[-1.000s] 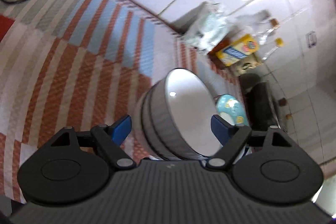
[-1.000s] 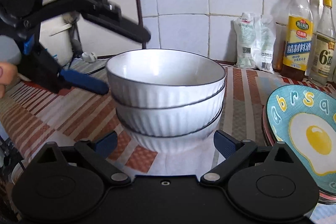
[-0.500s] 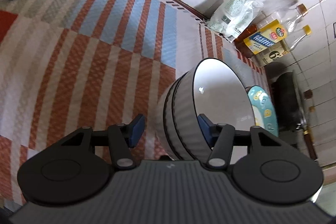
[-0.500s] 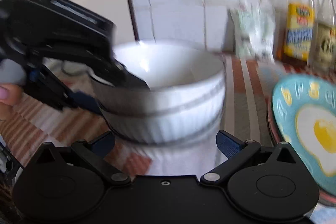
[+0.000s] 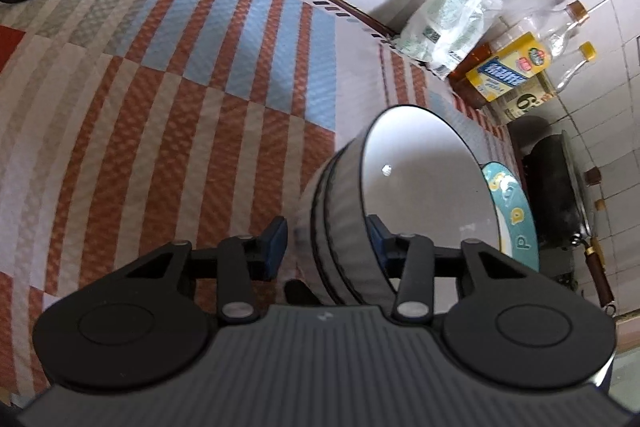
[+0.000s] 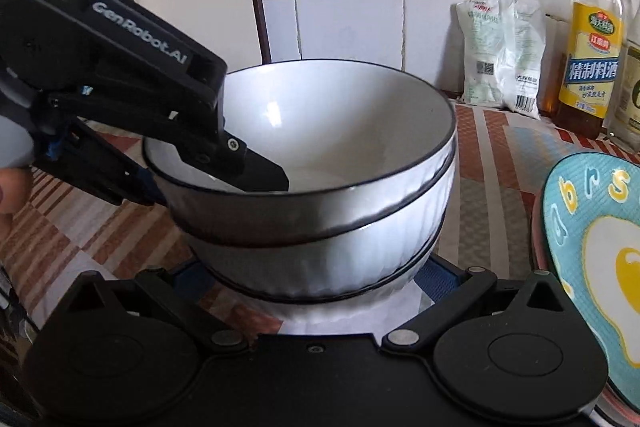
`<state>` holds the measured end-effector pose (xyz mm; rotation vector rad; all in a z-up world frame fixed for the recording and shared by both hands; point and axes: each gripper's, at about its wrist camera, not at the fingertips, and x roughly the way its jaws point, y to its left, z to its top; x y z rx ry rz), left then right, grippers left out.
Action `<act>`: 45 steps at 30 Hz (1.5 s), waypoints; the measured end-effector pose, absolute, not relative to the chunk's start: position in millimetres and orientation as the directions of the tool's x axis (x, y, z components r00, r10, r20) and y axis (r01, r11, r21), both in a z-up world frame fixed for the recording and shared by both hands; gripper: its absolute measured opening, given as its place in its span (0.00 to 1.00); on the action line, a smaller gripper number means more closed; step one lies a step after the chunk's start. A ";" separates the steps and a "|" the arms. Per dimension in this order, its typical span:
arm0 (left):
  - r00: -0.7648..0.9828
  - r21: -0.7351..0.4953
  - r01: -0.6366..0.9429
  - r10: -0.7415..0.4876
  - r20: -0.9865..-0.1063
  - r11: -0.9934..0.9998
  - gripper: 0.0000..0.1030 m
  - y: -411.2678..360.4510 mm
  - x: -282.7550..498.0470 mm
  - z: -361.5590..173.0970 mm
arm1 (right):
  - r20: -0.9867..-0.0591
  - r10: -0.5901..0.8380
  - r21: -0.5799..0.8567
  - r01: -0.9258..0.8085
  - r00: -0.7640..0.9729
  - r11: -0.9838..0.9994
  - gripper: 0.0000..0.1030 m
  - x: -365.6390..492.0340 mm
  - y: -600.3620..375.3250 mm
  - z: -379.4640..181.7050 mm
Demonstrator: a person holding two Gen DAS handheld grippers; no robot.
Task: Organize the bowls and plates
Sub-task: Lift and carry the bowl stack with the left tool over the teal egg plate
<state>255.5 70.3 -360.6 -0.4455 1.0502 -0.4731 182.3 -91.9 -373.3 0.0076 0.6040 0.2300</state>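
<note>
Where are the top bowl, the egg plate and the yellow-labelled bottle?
top bowl (image 6: 344,131), right wrist view, on its white inner wall.
egg plate (image 6: 600,267), right wrist view, on the egg white.
yellow-labelled bottle (image 6: 592,55), right wrist view, on its label.

Home kitchen: tiled wall (image 6: 352,23), cooking-oil bottle (image 6: 592,39), wok (image 5: 560,187), striped counter mat (image 5: 160,107).

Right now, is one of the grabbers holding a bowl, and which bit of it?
The left gripper straddles the top bowl at its rim, one finger inside, one outside; its jaws have just been closing. The right gripper holds nothing.
</note>
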 end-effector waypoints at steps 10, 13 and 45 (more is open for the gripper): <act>0.443 -0.475 0.240 -0.531 -0.722 0.846 0.37 58.8 246.4 -352.5 | -0.532 0.229 0.083 -0.219 0.815 0.972 1.00 178.3 -92.6 -375.6; 0.445 -0.455 0.259 -0.523 -0.726 0.852 0.38 56.0 241.7 -349.9 | -0.520 0.227 0.085 -0.214 0.823 0.973 1.00 172.9 -92.7 -376.3; 0.325 -0.449 0.505 -0.644 -0.692 0.737 0.37 -88.1 234.1 -292.0 | -0.461 0.011 0.057 0.018 0.888 0.998 1.00 116.3 -209.5 -325.2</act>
